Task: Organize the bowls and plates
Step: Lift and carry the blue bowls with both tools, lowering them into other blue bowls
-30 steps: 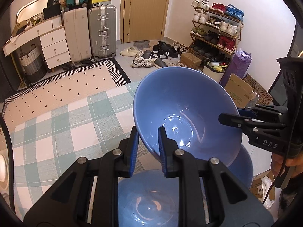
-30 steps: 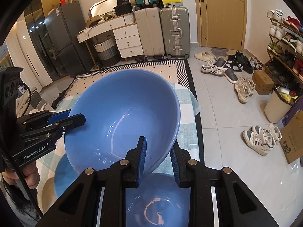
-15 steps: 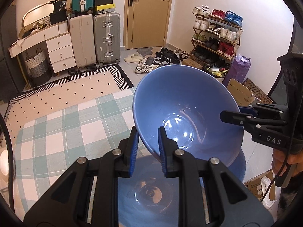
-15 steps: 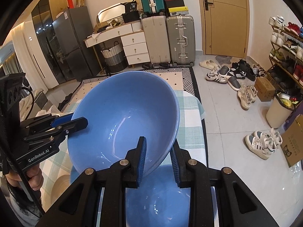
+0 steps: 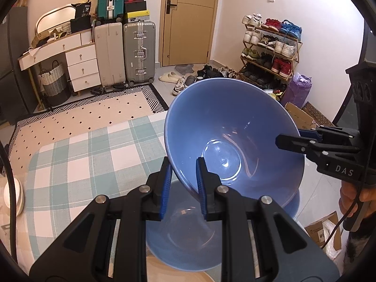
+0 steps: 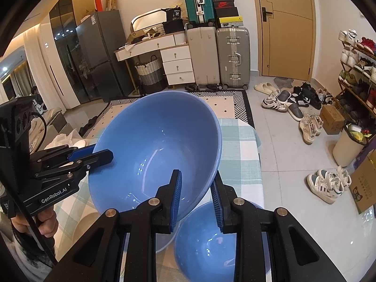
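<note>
Both tongs grip 1 blue bowl [image 5: 232, 141] by opposite rims, left tongs [image 5: 182, 183] and right tongs [image 6: 196, 198] clenched, holding it tilted above a second bowl [image 6: 211, 244] near the surface's [image 5: 82, 155] edge, probably to nest them.

Blue bowls: two, one [image 5: 235, 141] gripped by my two claws, left [image 5: 182, 183] and right [image 6: 196, 197]; other [image 6: 211, 246] below. Suitcases: three [image 5: 138, 54]. Laundry basket: one [image 5: 55, 84].
</note>
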A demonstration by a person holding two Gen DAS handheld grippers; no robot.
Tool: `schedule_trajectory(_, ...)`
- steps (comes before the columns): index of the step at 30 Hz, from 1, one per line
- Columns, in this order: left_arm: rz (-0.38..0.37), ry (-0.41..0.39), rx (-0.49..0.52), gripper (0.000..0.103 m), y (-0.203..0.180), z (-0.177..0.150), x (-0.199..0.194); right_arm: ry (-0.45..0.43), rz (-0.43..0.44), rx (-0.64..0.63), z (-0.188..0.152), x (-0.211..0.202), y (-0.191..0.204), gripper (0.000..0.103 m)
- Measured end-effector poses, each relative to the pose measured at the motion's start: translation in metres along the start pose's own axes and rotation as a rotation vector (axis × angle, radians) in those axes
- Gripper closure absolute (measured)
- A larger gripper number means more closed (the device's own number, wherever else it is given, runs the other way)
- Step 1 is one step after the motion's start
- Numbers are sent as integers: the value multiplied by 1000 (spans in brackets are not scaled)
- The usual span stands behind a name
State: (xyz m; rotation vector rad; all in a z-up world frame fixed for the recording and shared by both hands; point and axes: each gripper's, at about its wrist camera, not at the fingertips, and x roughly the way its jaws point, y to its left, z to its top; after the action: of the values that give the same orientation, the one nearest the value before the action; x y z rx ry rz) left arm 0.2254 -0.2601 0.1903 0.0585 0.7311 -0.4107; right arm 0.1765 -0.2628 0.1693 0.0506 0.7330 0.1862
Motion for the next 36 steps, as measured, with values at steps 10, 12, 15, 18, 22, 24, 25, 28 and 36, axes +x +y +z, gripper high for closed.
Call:
schedule_trajectory(10,12,6,-21,86,6,-21,-28,15,21,-20,-12,-3,26,77)
schedule_trajectory(12,16,9,-28,86,9,-28,-31,20,26,-22,-16,-1,32,77)
schedule_trajectory(15,21,12,-34,86,13,-36,-34,34,31,-34,-21,2,37,77)
schedule_trajectory(18,27,19,-42,86,18,-44,-33,45,36,-35,-28,6,44,77)
schedule_trajectory(22,37,28,-53,86,26,-57,-32,63,46,-39,-38,13,54,77)
schedule_trajectory(24,40,36,-61,86,30,-65,-30,72,50,-41,-43,18,57,77)
schedule_trajectory(25,45,41,-63,86,33,-68,-29,78,52,-41,-44,22,58,77)
schedule_trajectory(28,56,52,-64,86,41,-78,-21,93,56,-46,-48,31,60,77)
schedule_trajectory(36,61,90,-78,86,56,-102,8,125,47,-53,-60,55,60,77)
